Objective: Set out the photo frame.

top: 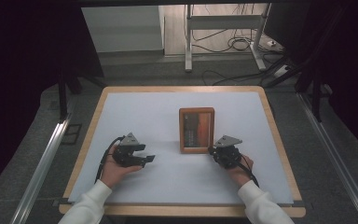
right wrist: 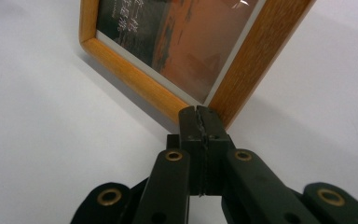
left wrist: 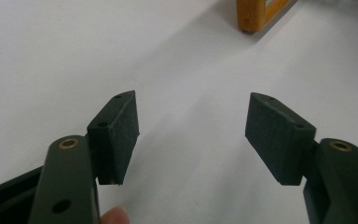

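A wooden picture frame [top: 196, 129] lies flat on the white table top [top: 140, 109], right of centre. It holds a dark, orange-toned picture [right wrist: 177, 42]. My right gripper [top: 211, 150] is shut, its jaws pressed together with nothing between them. Its tips [right wrist: 199, 112] touch the frame's near right corner. My left gripper [top: 145, 153] rests to the left of the frame, apart from it, pointing right. Its jaws stand wide open over bare table [left wrist: 191, 135]. A corner of the frame [left wrist: 256, 11] appears at the top of the left gripper view.
The table has a wooden rim [top: 182, 88]. Beyond its far edge stand metal stand legs [top: 189, 42] and loose cables [top: 235, 44] on the floor. Metal rails [top: 42, 163] run along both sides of the table.
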